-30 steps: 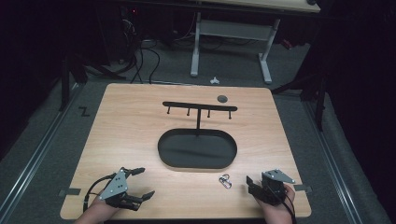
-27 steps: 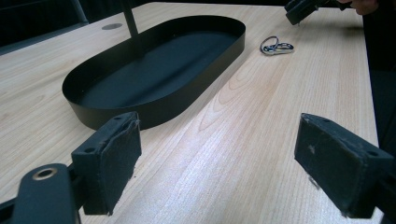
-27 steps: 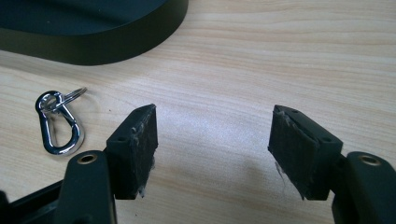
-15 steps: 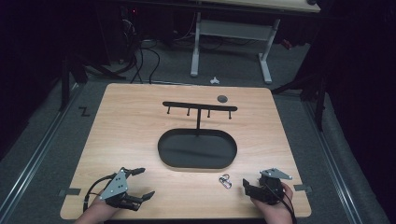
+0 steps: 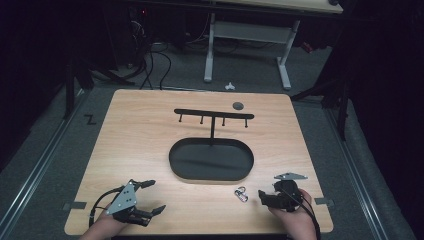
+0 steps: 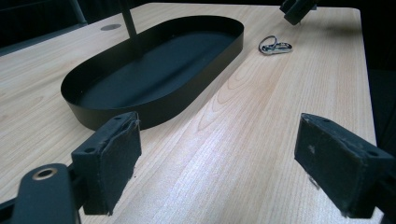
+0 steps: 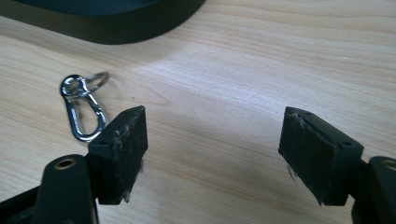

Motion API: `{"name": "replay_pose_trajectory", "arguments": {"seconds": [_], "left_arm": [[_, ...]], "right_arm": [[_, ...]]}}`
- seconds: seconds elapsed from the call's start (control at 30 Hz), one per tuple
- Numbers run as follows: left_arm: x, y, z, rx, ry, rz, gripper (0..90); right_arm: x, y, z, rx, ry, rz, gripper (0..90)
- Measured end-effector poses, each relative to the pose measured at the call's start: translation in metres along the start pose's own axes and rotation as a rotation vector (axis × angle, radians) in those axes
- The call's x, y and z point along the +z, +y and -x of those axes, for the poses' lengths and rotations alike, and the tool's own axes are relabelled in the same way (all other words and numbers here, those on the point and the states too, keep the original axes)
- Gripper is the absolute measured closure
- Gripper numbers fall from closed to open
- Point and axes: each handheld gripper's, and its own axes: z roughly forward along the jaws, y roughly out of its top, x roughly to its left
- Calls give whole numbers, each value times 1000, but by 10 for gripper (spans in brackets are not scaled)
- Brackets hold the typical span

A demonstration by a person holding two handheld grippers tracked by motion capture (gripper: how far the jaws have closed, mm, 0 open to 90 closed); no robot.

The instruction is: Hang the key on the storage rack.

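Right gripper (image 5: 264, 197) open over wooden table (image 5: 150, 145); dark room.

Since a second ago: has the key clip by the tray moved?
No. In the high view the key clip lies at the same spot just off the tray's near right corner, beside the open right gripper, whose jaws have just been opening.

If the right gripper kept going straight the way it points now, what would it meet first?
Probably bare table first; the right gripper points down at it with open jaws. The clip lies off to one side.
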Motion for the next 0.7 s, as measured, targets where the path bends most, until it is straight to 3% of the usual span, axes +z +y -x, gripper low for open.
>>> {"name": "replay_pose_trajectory", "arguments": {"seconds": [0.23, 0.7], "left_arm": [[0, 0, 0, 5, -1, 0, 152], [0, 0, 0, -4, 3, 2, 152]], "right_arm": [[0, 7, 7, 14, -5, -64, 261], [-3, 17, 4, -63, -16, -194, 287]]}}
